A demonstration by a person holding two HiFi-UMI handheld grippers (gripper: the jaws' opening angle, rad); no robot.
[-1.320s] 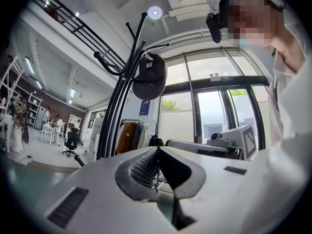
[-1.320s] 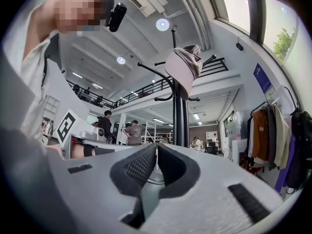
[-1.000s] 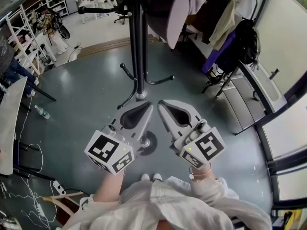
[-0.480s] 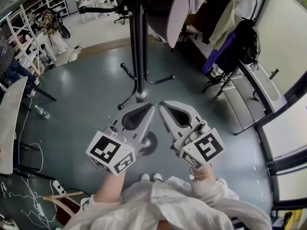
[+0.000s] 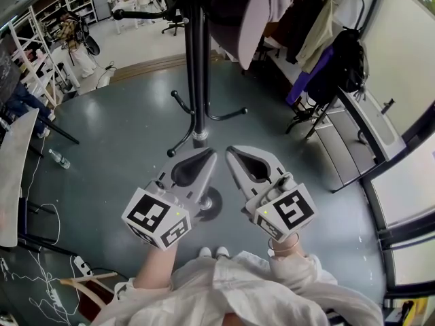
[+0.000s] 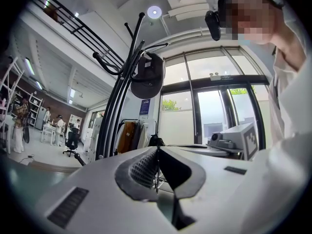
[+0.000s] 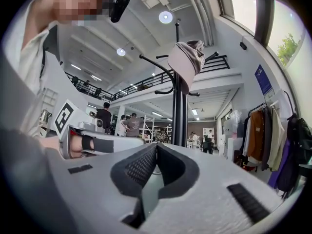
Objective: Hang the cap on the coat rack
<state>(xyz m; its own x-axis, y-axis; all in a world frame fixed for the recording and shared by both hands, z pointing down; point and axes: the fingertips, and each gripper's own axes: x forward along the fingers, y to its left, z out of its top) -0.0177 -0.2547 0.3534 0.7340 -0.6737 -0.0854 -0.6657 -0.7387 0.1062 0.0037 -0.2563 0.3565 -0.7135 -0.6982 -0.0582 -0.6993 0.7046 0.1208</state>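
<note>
Head view: my left hand-held gripper and my right hand-held gripper lie side by side, low in front of the body over the grey floor. Their tips point toward the foot of the coat rack.

Left gripper view: the left hand-held gripper has its jaws pressed together at the tips, with nothing between the ribbed pads.

Right gripper view: the right hand-held gripper is closed in the same way and is likewise empty.

The cap hangs high on the rack, on an upper hook beside the dark pole, well apart from both hand-held grippers. From my right gripper view the cap sits over a prong near the top of the coat rack. From my left gripper view it appears dark against the windows.

Garments and a dark backpack hang on a clothes rail to the right of the rack.
</note>
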